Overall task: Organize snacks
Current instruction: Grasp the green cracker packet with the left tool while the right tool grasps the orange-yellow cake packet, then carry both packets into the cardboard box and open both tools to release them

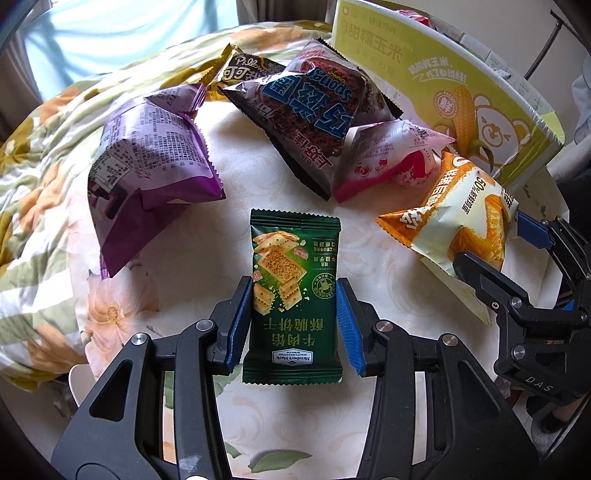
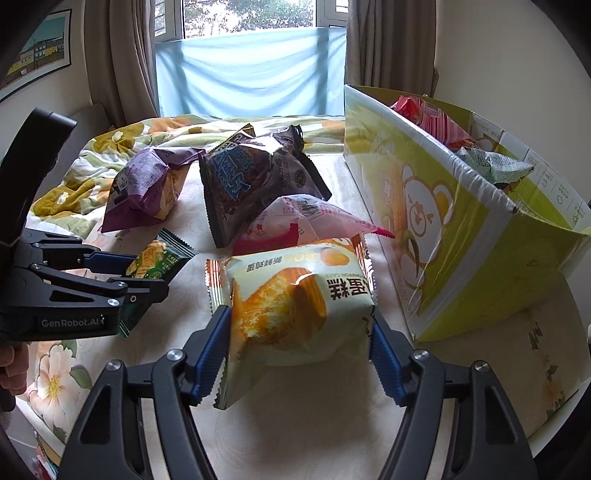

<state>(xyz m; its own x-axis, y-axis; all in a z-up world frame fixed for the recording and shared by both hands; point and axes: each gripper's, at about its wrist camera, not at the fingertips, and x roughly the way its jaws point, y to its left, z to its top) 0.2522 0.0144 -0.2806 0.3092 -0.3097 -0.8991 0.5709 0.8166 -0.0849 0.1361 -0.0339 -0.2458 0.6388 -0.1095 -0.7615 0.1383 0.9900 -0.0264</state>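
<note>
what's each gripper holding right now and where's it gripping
Left hand-held gripper: green cracker packet, by its long sides. Right hand-held gripper: orange cake packet, across its lower sides.

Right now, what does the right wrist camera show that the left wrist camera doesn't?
Only the right wrist view shows the window, a wall picture and packets inside the yellow box. Only the left wrist view shows the green cracker packet face-on and the gold Pillow packet. Both show the left gripper around that green packet, the right gripper around the orange cake packet, and the purple bag.
</note>
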